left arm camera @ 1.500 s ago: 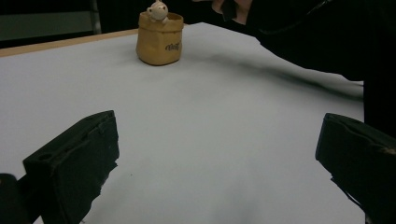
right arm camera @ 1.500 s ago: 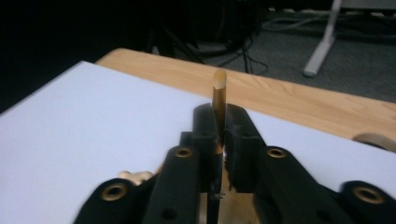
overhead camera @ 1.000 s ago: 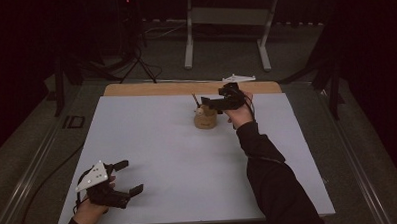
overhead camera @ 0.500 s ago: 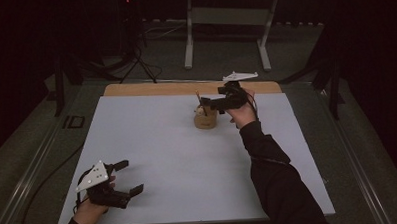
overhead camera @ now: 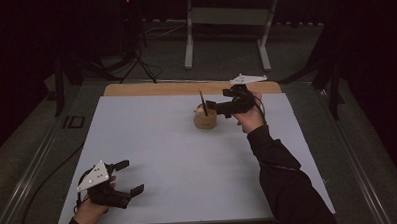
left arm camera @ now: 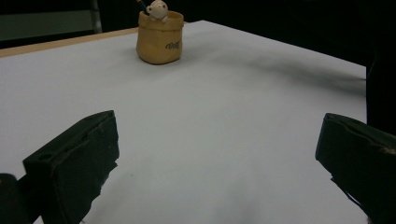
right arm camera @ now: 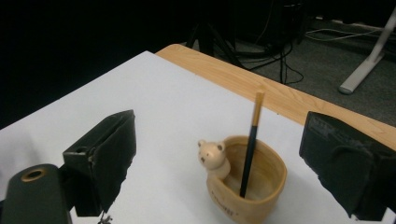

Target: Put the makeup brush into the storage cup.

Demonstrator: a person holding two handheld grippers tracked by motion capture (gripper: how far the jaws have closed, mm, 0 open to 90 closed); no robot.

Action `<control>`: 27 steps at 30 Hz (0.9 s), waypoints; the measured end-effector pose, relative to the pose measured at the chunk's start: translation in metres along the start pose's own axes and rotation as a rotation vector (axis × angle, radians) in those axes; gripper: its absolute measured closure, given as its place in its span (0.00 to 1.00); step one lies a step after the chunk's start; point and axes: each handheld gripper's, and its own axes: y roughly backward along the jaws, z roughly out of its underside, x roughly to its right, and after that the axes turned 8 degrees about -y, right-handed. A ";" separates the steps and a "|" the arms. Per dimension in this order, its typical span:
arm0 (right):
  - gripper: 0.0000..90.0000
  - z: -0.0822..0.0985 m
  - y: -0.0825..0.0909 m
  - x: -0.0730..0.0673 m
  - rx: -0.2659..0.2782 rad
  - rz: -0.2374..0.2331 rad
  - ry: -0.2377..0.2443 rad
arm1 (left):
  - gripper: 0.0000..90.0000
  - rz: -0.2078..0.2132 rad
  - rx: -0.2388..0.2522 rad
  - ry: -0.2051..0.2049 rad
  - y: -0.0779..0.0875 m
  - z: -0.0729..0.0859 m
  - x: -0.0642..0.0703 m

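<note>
Since the earlier frame we see the right hand-held gripper point(overhead camera: 217, 107) drawn slightly back from the cup point(overhead camera: 205, 119), which stays put at the far side of the counter point(overhead camera: 188, 157). Its jaws stand spread, just beside the cup's right rim and above it. A pencil point(right arm camera: 250, 144) stands tilted inside the cup, beside a small bear figure point(right arm camera: 211, 157). Our left hand-held gripper point(overhead camera: 126, 179) rests well apart from the cup, jaws spread wide.

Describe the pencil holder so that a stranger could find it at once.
On the white table, look near the far wooden edge, just beside the right hand-held gripper. The pencil holder is a small tan sack-shaped cup; a little bear figure sits on its rim and one dark pencil stands inside.
</note>
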 end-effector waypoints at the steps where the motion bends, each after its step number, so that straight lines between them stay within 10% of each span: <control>1: 0.12 0.000 0.001 0.000 -0.002 -0.003 -0.002 | 0.01 0.000 0.000 -0.002 0.000 0.000 0.000; 27: 0.11 0.048 0.048 -0.004 -0.017 -0.090 0.020 | 0.01 0.001 -0.007 0.000 0.000 0.000 0.001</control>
